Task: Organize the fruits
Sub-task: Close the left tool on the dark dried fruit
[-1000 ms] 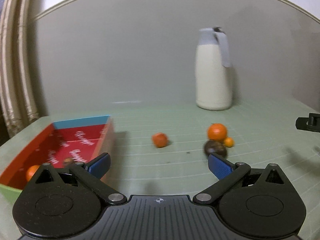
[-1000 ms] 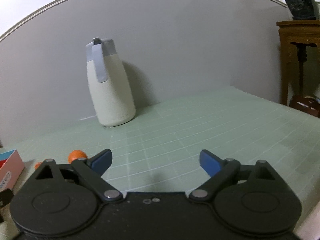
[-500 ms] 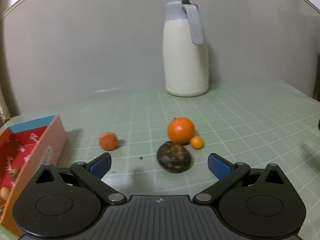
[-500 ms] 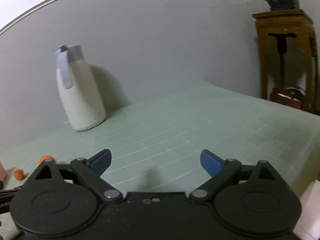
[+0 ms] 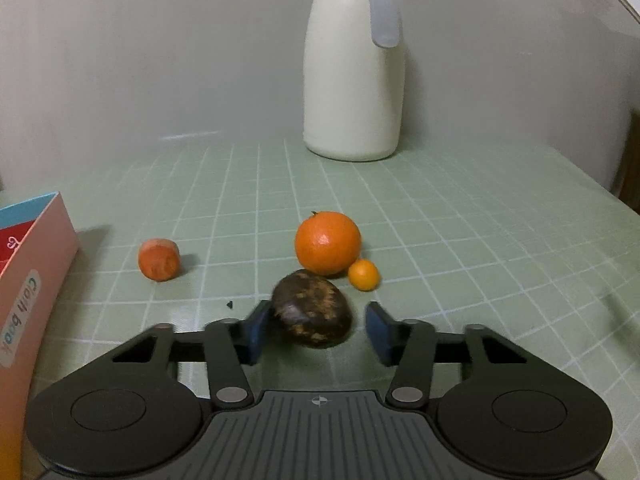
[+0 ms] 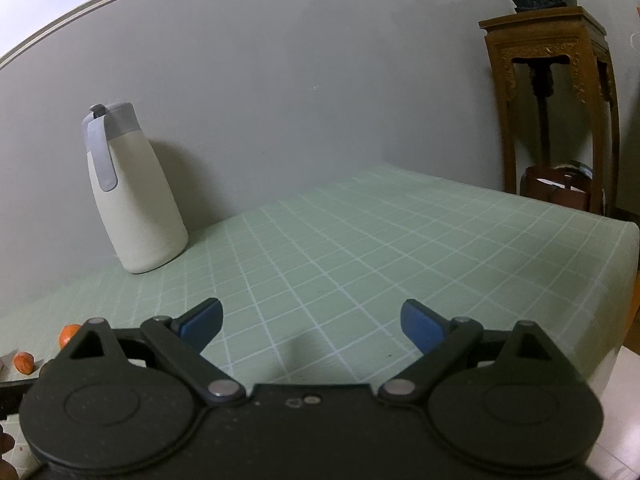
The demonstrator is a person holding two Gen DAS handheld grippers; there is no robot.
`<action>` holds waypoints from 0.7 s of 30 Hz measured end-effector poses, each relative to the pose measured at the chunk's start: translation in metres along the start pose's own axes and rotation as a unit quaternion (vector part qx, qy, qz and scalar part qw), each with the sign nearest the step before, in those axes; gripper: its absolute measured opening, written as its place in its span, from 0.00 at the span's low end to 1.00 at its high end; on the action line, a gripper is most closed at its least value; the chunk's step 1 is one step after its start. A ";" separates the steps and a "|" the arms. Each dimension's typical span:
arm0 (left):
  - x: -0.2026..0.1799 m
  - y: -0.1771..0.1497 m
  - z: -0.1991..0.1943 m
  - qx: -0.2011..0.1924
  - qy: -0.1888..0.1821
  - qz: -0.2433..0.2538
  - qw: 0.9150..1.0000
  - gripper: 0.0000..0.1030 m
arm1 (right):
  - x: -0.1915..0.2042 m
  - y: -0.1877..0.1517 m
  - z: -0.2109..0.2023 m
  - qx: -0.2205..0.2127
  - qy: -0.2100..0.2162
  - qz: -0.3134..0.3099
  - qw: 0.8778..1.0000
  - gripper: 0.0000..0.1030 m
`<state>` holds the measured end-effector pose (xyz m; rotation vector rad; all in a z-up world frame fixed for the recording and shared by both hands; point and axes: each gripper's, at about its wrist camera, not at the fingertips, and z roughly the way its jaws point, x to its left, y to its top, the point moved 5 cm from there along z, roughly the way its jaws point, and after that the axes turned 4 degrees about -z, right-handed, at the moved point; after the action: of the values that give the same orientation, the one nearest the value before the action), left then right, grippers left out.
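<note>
In the left wrist view, a dark brown spotted fruit (image 5: 313,309) lies on the green gridded table between the fingers of my left gripper (image 5: 316,330). The jaws are partly closed around it; the left pad touches it and a gap shows at the right pad. Behind it sit a large orange (image 5: 327,242) and a small orange kumquat (image 5: 363,275). A reddish-orange fruit (image 5: 158,259) lies to the left. My right gripper (image 6: 312,322) is open and empty above bare table; two orange fruits (image 6: 69,335) show at its far left.
A red and blue box (image 5: 28,264) stands at the left edge of the left wrist view. A cream jug with a grey lid (image 5: 354,68) stands at the back by the wall. A wooden stand (image 6: 556,92) is beyond the table's right edge.
My left gripper has moved right and forward to the dark fruit, and its jaws have narrowed around it. My right gripper has swung to the right, staying open.
</note>
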<state>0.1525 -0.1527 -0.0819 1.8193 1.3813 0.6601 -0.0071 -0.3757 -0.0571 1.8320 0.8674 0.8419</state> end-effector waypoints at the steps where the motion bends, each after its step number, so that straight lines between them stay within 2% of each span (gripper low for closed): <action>1: 0.000 0.000 0.000 -0.001 0.001 0.000 1.000 0.41 | 0.000 0.000 0.000 0.001 0.001 0.000 1.000 0.93; 10: 0.001 -0.001 -0.004 -0.006 0.003 -0.006 1.000 0.41 | 0.000 0.000 -0.001 0.000 0.001 0.000 1.000 0.93; 21: -0.002 -0.003 -0.015 -0.024 0.011 0.010 1.000 0.41 | 0.005 0.000 -0.003 -0.002 0.005 -0.005 1.000 0.93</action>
<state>0.1393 -0.1506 -0.0755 1.7952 1.3513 0.7198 -0.0069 -0.3708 -0.0555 1.8202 0.8801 0.8473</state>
